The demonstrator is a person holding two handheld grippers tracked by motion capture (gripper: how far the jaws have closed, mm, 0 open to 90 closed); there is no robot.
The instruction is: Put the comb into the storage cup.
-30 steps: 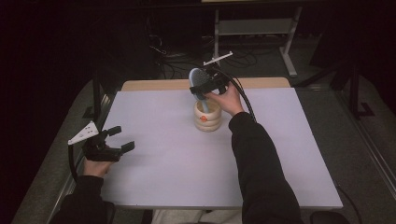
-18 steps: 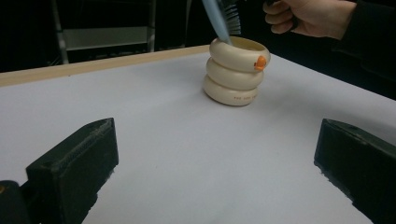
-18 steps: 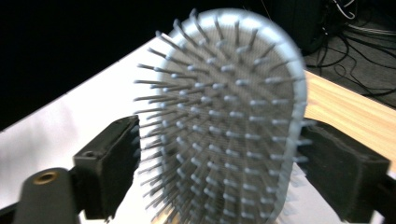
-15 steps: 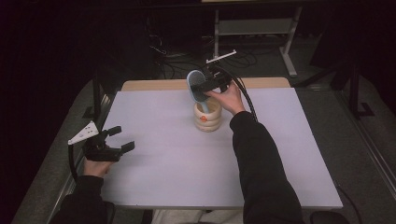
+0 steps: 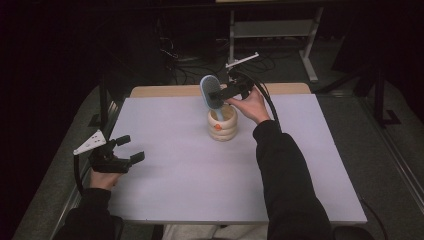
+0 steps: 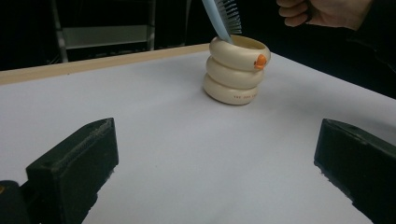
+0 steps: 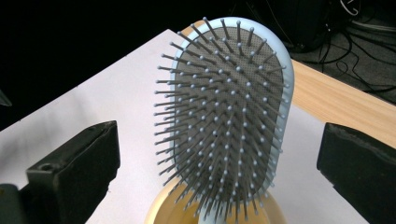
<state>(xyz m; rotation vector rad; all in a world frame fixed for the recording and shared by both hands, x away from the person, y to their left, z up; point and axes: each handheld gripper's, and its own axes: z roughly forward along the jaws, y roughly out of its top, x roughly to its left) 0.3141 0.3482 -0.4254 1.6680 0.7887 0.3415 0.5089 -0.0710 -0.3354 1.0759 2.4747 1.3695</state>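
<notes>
1. Toward the far middle of the bench (image 5: 190, 185), a cream holder (image 5: 222, 125) shaped like three stacked rings stands upright, with a small orange knob near its rim. A pale blue hairbrush (image 5: 210, 92) sits handle-down inside it, leaning toward the person's left, its bristled head well above the rim.

2. Right tongs (image 5: 218, 95): the high view places them at the brush head, and the right gripper view shows both black jaws wide apart on either side of the bristle pad (image 7: 229, 121), touching nothing. They are open and hold nothing; the brush rests on the holder alone.

3. Left tongs (image 5: 124, 149): they hover low over the near left part of the bench, well apart from the holder, jaws spread and empty. The left gripper view looks across bare bench to the holder (image 6: 237, 70).

4. What could go wrong, as I judge it:
   - The brush is top-heavy and tilted. A knock from either jaw on the head could lever the holder over, since nothing steadies its base.
   - Closing on the bristles rather than the solid frame would give a springy, slipping grip, and the brush could twist or drop.
   - Lifting at a slant could drag the handle against the rim and carry the holder along.

5. Contents: the holder has the brush handle in it; whether anything else lies inside cannot be seen.
</notes>
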